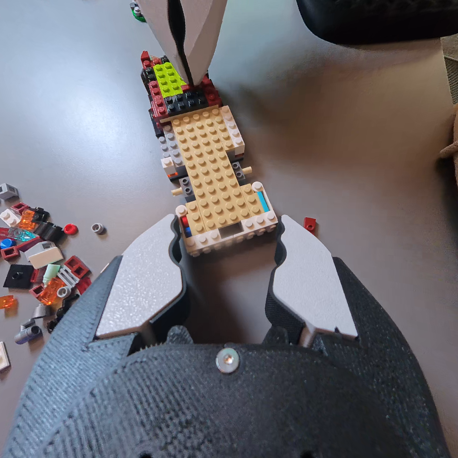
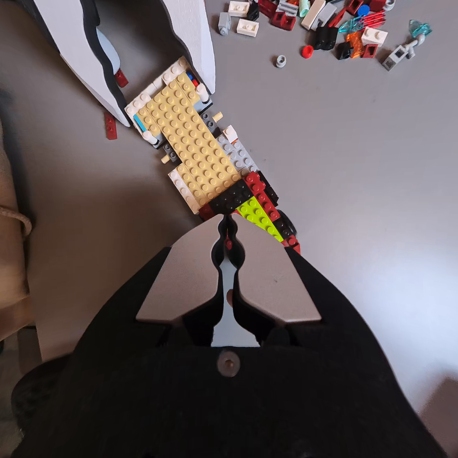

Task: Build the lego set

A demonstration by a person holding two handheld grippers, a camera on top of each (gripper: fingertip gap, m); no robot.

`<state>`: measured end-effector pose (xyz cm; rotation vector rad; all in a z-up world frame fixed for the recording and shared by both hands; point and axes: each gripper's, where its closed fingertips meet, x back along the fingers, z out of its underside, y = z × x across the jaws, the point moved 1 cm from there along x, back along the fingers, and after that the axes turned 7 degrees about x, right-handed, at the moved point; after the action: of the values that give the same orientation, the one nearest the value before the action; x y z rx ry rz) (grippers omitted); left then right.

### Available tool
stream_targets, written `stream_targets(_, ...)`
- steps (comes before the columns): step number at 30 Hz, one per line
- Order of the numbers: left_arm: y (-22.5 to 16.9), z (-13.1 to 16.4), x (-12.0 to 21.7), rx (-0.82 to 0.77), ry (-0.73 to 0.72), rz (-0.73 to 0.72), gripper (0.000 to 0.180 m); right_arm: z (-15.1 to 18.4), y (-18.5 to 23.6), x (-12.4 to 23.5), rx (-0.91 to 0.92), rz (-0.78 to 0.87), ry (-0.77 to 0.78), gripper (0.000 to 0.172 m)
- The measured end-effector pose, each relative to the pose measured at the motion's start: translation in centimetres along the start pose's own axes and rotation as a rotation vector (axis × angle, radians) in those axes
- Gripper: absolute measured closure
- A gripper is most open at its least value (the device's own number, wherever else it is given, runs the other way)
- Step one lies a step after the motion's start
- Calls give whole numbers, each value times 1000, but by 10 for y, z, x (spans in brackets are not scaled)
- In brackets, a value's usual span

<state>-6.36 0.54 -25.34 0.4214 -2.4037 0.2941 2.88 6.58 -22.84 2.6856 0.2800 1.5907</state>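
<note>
- The grey table carries a long brick model — tan studded top, white end, dark-red, black and lime far end.
- The left gripper stands wide apart, its fingers straddling the model's white end; whether the pads press on it, I cannot tell.
- The right gripper has its jaws closed together, tips touching the model's dark-red and black end.
- A heap of loose bricks lies well off to the left.
- A small dark-red plate lies just beside the left gripper's right finger.

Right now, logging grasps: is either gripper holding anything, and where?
Left gripper brackets the brick model's white end; contact unclear. Right gripper is shut, tips over its dark-red end.
</note>
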Motion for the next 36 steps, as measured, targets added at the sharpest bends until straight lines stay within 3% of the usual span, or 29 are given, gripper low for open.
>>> stream_targets(6, 0, 0, 0, -2, 2, 6, 106, -1, 1, -2, 46, -30, 67, 172)
stream_targets(14, 1, 0, 0, -1, 2, 8, 106, -1, 1, -2, 26, -15, 28, 172)
stream_targets(18, 2, 0, 1, 2, -4, 0, 106, -2, 3, 0, 48, 75, -40, 172)
stream_targets(22, 6, 0, 2, -8, -16, -19, 106, -24, 26, 15, 22, 117, -229, 170)
stream_targets(23, 8, 0, 3, -18, -17, -30, 107, -25, 35, 11, 39, 126, -234, 155)
stream_targets(25, 9, -2, 6, -24, -27, -36, 107, -28, 59, -4, 42, 95, -241, 149)
stream_targets(29, 11, -6, 12, -18, -52, -35, 107, -40, 95, -39, 68, 36, -223, 149)
stream_targets(36, 12, -11, 20, -31, -75, -48, 108, -62, 106, -70, 145, 21, -76, 151)
